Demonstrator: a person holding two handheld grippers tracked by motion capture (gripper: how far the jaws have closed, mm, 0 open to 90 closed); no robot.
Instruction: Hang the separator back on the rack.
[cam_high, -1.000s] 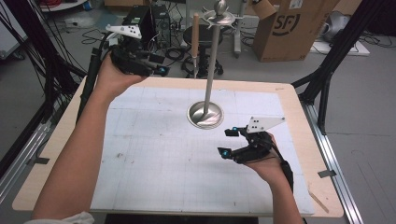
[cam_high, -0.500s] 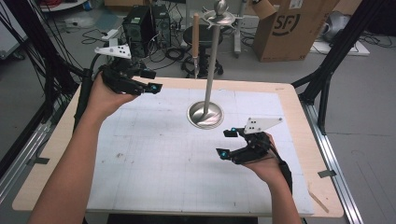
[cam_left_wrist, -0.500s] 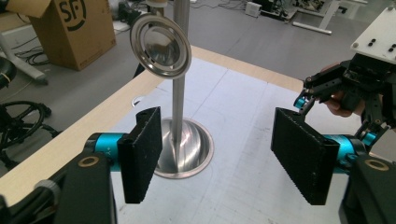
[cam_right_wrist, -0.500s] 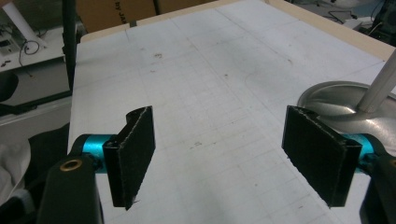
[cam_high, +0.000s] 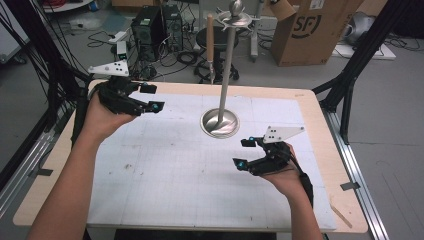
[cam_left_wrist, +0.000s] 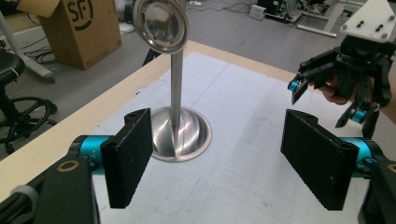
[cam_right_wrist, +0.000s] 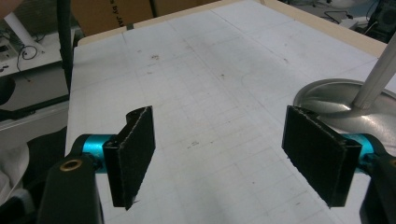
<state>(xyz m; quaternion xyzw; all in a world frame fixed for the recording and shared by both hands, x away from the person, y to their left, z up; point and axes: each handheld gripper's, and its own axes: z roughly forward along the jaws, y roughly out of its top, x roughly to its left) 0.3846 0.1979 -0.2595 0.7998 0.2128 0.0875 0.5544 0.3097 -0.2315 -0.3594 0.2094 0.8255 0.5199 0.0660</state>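
Observation:
A polished metal stand (cam_high: 220, 122) with a round base and a tall thin pole rises from the back middle of the white mat (cam_high: 165, 170). My left gripper (cam_high: 153, 98) hovers open over the mat's back left corner, jaws pointing right toward the stand. In the left gripper view the open pads (cam_left_wrist: 130, 158) frame the stand's base (cam_left_wrist: 180, 135), some way off. My right gripper (cam_high: 242, 153) is open low over the mat, in front and to the right of the stand, empty. Its view shows the gripper (cam_right_wrist: 219, 156) with bare mat between the jaws and the base (cam_right_wrist: 336, 107) at right.
A cardboard box (cam_high: 310, 30), a computer tower (cam_high: 150, 25) and cables sit on the floor behind the table. Black frame struts (cam_high: 350, 75) stand at the right and left sides. A wooden edge (cam_high: 320, 130) borders the mat.
My left gripper has moved from beyond the back left corner rightward and nearer, now over the mat. The right gripper has held still.

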